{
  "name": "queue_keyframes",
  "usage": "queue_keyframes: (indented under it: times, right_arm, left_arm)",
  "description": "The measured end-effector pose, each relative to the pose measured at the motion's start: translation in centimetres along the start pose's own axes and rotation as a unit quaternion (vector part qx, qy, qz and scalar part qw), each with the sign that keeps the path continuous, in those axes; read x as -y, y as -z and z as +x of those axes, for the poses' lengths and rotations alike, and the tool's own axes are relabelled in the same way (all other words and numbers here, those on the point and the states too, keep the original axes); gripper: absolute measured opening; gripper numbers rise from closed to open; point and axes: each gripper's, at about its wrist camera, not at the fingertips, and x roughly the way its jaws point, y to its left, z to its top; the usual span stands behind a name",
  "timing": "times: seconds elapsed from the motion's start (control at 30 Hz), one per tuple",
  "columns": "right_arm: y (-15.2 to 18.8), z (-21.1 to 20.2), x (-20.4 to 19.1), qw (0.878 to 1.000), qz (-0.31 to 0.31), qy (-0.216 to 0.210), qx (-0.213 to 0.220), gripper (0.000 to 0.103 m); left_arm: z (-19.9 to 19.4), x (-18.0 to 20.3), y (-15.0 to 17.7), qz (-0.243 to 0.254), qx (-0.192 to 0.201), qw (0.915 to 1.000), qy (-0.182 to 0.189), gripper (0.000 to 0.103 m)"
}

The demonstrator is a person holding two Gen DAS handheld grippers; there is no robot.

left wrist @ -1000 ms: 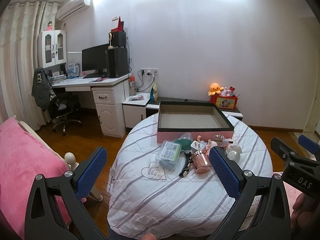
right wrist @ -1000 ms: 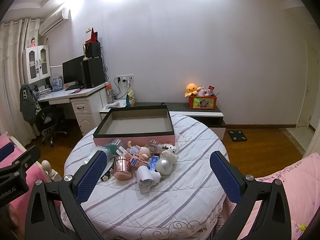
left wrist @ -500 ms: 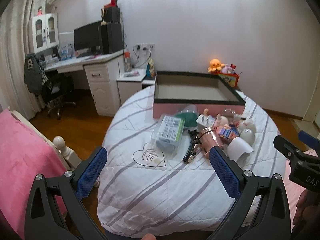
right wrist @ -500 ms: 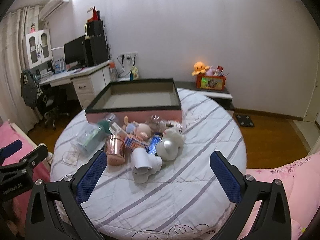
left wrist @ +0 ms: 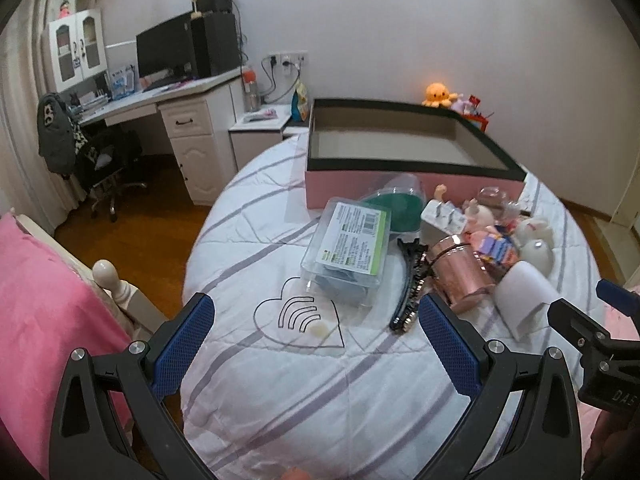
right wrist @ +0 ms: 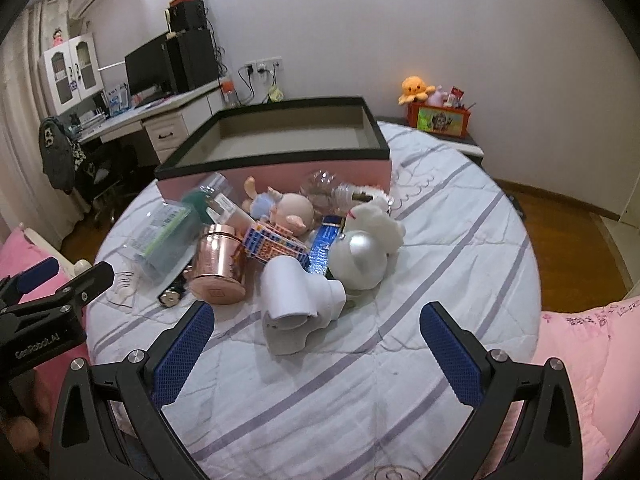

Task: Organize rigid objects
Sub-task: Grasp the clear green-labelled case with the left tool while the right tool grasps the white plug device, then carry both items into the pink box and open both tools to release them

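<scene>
Right wrist view: copper canister (right wrist: pixel 218 268) lies on its side (base toward camera), both claws wide open, empty.

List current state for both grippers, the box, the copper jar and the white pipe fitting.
Left gripper: jaws open, empty.
Right gripper: jaws open, empty.
Pink cardboard box with black rim: open, looks empty.
Shiny copper cylindrical jar: on its side.
White plastic pipe fitting: lying on the quilt, ungrasped.

walls: pale | floor (left wrist: pixel 168 200): wood | desk (left wrist: pixel 188 92): white, far left | curtain (right wrist: pixel 16 92): left
</scene>
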Motion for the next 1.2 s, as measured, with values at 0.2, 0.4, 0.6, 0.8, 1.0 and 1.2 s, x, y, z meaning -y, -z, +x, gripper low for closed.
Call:
queue_keyframes:
  times: [0.2,0.4,0.6,0.8,1.0,1.2]
  right_arm:
    - [-0.6,2.9,0.4,1.0,0.006,-0.004,-0.028,0.103]
    - [-0.7,5.7,0.6,0.998,0.007,-0.016,-0.062,0.087]
    - [-0.4,6.6,0.3,0.997,0.0,-0.024,-0.071,0.074]
    - [-0.2,6.0,0.7,0.997,0.003,-0.04,-0.066,0.074]
    - [-0.1,4.9,0.7,0.997,0.003,-0.053,-0.06,0.074]
    - [-0.9,2.8,0.8,0.997,0.003,-0.063,-0.042,0.074]
  left_arm:
    - [3.6,0.2,-1.0,0.008,-0.026,0.9996,-0.001,0.103]
    - [7.3,0.7,-1.8,0.023,-0.056,0.9982,0.001,0.103]
    - [9.7,1.5,-2.0,0.033,-0.083,0.9958,0.017,0.1]
    - [9.2,1.5,-2.3,0.032,-0.074,0.9952,0.055,0.067]
    - [7.7,0.8,-1.9,0.017,-0.068,0.9945,0.078,0.066]
    - [5.5,0.4,-1.7,0.009,-0.054,0.9952,0.081,0.066]
